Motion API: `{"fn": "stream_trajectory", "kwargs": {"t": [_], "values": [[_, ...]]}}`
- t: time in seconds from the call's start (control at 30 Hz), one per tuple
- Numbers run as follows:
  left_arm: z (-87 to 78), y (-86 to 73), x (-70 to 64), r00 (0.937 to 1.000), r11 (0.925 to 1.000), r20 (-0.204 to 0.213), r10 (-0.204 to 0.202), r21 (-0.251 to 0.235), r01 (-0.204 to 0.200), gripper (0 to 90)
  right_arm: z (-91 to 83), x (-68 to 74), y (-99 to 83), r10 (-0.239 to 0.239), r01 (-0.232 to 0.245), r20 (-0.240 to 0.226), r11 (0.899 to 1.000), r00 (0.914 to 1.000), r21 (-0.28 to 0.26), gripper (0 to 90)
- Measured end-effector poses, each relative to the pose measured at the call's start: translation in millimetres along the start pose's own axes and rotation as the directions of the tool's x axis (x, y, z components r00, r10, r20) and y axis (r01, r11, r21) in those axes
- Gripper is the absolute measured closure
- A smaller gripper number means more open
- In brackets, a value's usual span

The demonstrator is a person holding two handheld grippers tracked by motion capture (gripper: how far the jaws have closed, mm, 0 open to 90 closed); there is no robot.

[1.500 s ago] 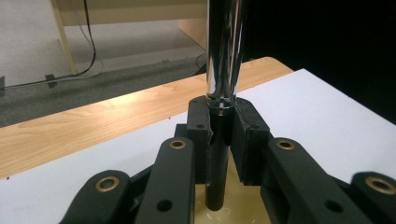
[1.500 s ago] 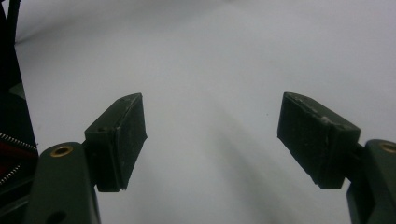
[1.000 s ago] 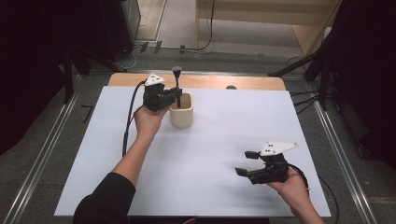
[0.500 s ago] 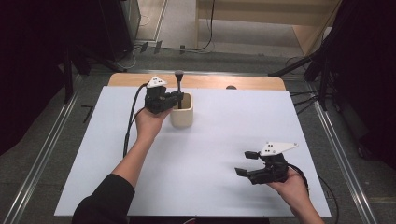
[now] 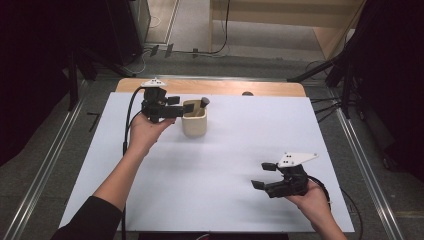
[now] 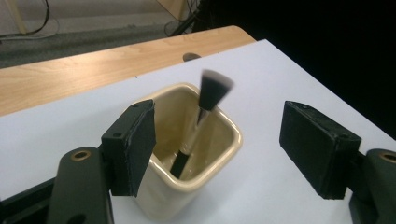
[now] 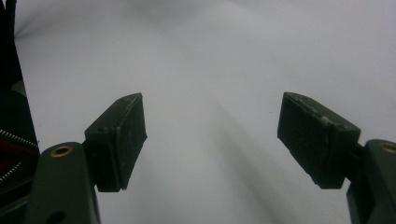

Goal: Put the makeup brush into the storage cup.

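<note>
A cream square cup (image 5: pixel 194 122) stands at the back left of the white sheet (image 5: pixel 240 135). A black brush (image 5: pixel 203 103) leans inside it, bristles up and to the right. My left gripper (image 5: pixel 176 106) hovers just left of the cup, open, with nothing between its jaws. In the left gripper view the cup (image 6: pixel 205 154) sits between and below the wide-apart jaws of that gripper (image 6: pixel 219 144), and the brush head (image 6: pixel 215 88) is blurred. My right gripper (image 5: pixel 262 175) rests open near the front right, over bare sheet (image 7: pixel 210 56), holding nothing (image 7: pixel 210 140).
A strip of wooden tabletop (image 5: pixel 215 87) runs behind the white sheet, with a small dark spot (image 5: pixel 246 93) on it. Metal rails (image 5: pixel 365 160) flank the table. Cables lie on the floor behind.
The brush, held upright over the cup by my left gripper before, now leans inside the cup. The left gripper has opened and drawn slightly left. The right gripper has not moved.
</note>
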State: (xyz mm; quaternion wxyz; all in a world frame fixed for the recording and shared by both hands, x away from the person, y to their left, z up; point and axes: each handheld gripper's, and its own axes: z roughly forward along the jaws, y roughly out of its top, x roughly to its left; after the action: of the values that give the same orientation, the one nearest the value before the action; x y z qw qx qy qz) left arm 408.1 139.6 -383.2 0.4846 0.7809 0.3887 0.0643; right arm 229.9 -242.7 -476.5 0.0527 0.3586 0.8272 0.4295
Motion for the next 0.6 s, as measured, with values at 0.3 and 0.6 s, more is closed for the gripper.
{"fn": "stream_trajectory", "kwargs": {"t": [0.3, 0.6], "values": [[-14.1, -12.1, -1.3, 0.9997, 0.9984, 0.010, 0.021, 0.052, -0.021, 27.9, 0.0, 1.0, 0.0, -0.002, 0.002, -0.002, 1.000, 1.0000, 0.000, 25.1], [-24.8, -27.0, 0.8, 0.9991, 0.9959, 0.040, 0.008, 0.090, -0.012, 27.3, -0.5, 0.8, -0.7, 0.006, -0.006, 0.001, 1.000, 1.0000, -0.001, 25.2]]}}
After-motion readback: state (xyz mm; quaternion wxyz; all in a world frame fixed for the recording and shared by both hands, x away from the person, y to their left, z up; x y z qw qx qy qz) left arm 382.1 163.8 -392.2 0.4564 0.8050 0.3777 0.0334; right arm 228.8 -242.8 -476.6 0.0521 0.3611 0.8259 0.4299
